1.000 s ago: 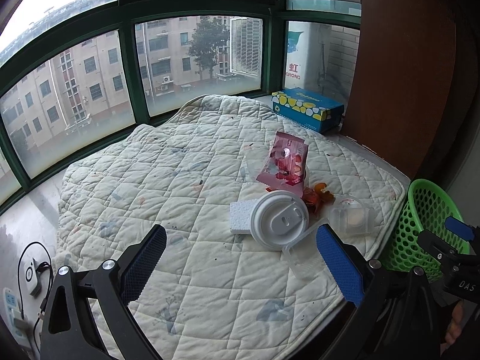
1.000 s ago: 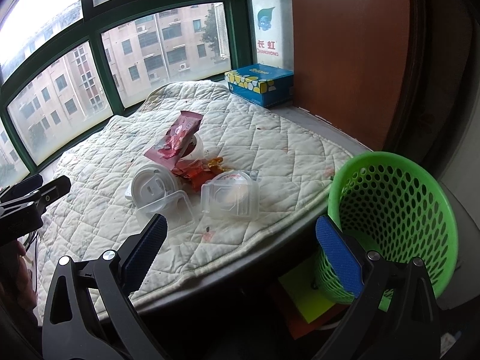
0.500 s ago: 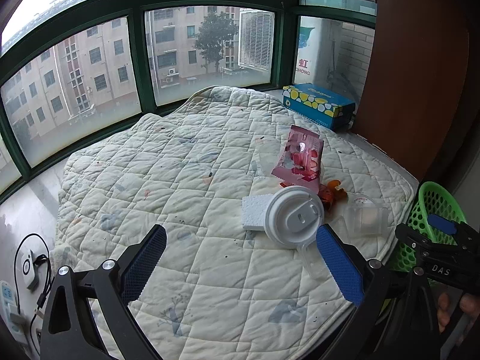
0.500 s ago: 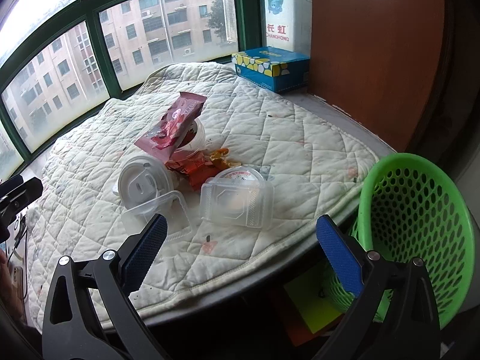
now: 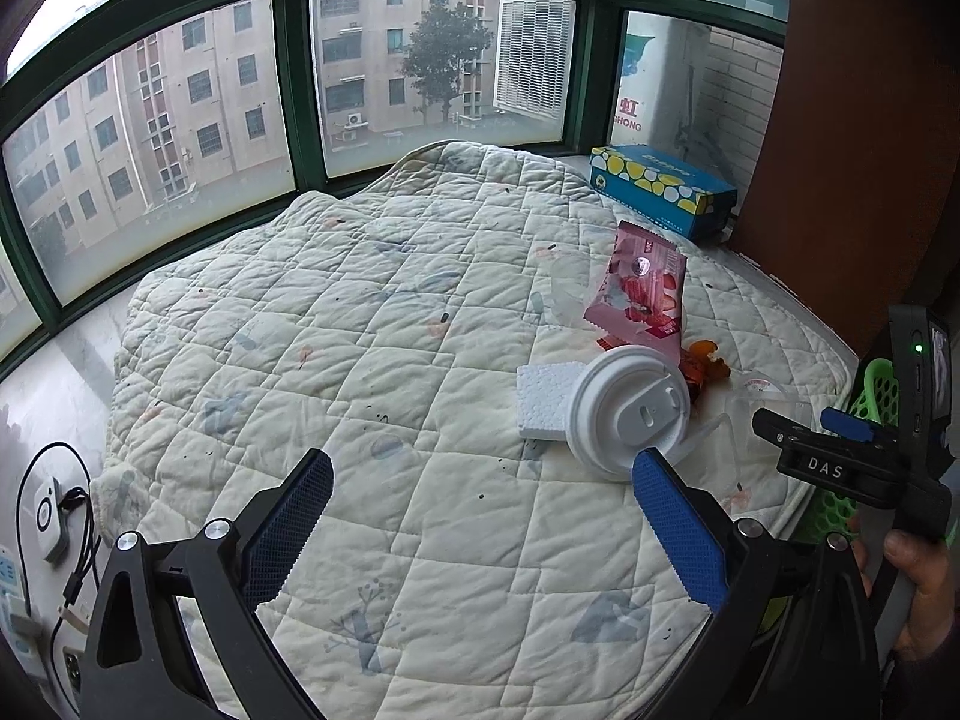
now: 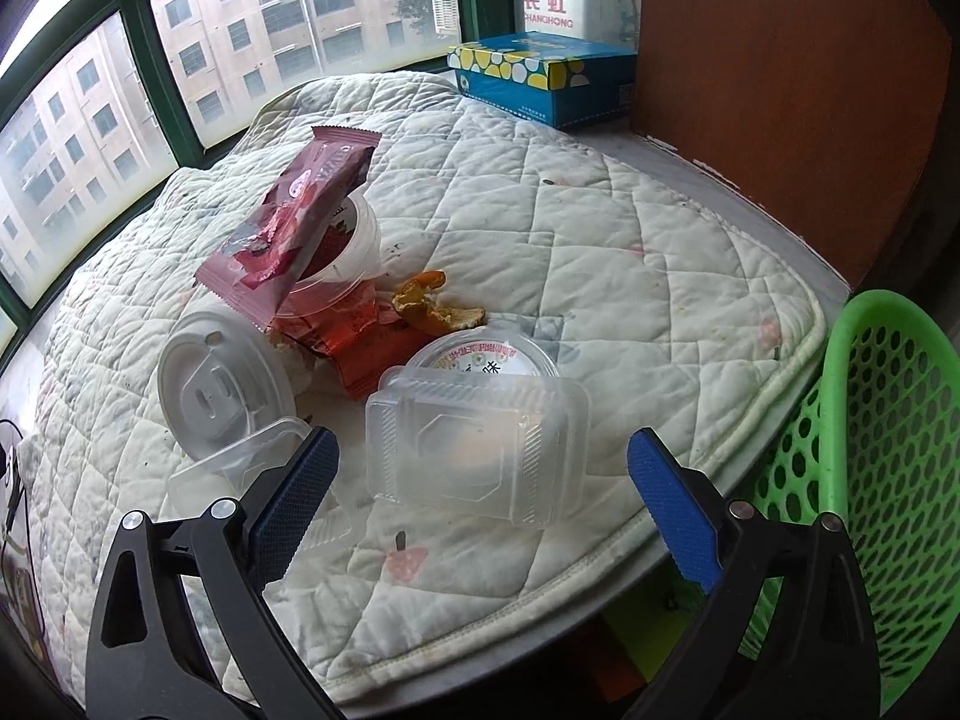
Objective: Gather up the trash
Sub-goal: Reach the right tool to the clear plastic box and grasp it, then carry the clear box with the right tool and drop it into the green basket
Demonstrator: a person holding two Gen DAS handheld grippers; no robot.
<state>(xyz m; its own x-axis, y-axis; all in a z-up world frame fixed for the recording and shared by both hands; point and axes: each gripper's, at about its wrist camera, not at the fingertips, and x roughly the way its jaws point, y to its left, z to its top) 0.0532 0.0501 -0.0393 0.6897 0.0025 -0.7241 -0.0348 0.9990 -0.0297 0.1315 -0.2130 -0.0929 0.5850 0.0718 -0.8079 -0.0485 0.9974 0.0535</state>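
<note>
A pile of trash lies on the quilted pad point(image 6: 630, 276). It holds a clear plastic clamshell box point(image 6: 480, 444), a white cup lid point(image 6: 222, 384), a pink snack wrapper point(image 6: 294, 216) over a clear cup point(image 6: 354, 252), a red wrapper point(image 6: 354, 342), orange peel point(image 6: 432, 306) and a round sealed tub point(image 6: 480, 360). My right gripper point(image 6: 480, 492) stands open just before the clamshell box, one finger on each side of it. My left gripper point(image 5: 480, 522) is open over bare quilt, with the white lid point(image 5: 630, 408) and a foam block point(image 5: 543, 396) ahead to its right.
A green mesh basket point(image 6: 888, 450) stands below the table's right edge. A blue tissue box point(image 6: 540, 78) sits at the back by a brown wooden panel point(image 6: 780, 90). Windows ring the far side. Cables and a charger point(image 5: 48, 516) lie at the left.
Both grippers have moved forward toward the trash pile. The clamshell box now looms larger between the right fingers, and the left view has shifted so the lid sits nearer its right finger.
</note>
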